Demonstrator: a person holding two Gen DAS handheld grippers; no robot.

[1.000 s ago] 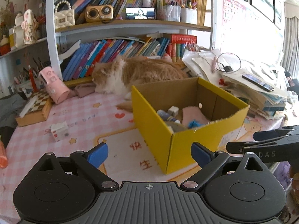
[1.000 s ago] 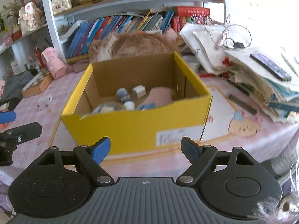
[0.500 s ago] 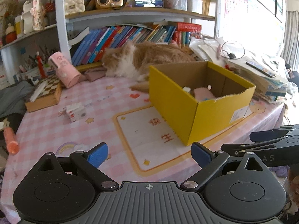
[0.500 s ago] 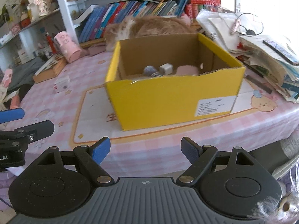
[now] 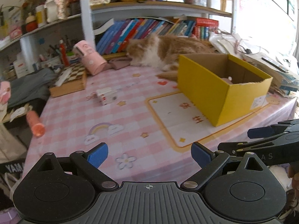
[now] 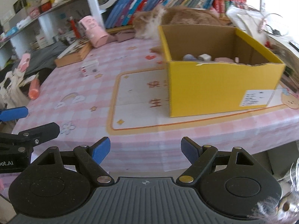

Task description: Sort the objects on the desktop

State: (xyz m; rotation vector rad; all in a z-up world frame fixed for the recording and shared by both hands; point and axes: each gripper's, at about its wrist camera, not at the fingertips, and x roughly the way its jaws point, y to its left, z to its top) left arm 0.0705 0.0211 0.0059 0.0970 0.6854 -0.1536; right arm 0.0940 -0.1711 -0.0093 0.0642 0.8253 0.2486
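Observation:
A yellow cardboard box (image 5: 220, 93) (image 6: 220, 85) stands on the right of the pink checked tablecloth (image 5: 115, 115), with several small items inside (image 6: 203, 57). A small white carton (image 5: 106, 96) (image 6: 89, 69) lies on the cloth left of the box. An orange tube (image 5: 35, 124) (image 6: 34, 89) hangs over the table's left edge. My left gripper (image 5: 149, 155) is open and empty above the near table edge. Beside it, my right gripper (image 6: 145, 149) is open too, with nothing between its fingers.
An orange and white cat (image 5: 168, 50) lies behind the box against a row of books. A pink cylinder case (image 5: 89, 59), a chessboard box (image 5: 69, 82) and grey cloth (image 5: 29, 85) sit at the back left. Piled papers (image 5: 261, 59) crowd the right side.
Both grippers have pulled back from the box toward the near table edge, so the box looks smaller and more tablecloth shows. Both stay open and empty.

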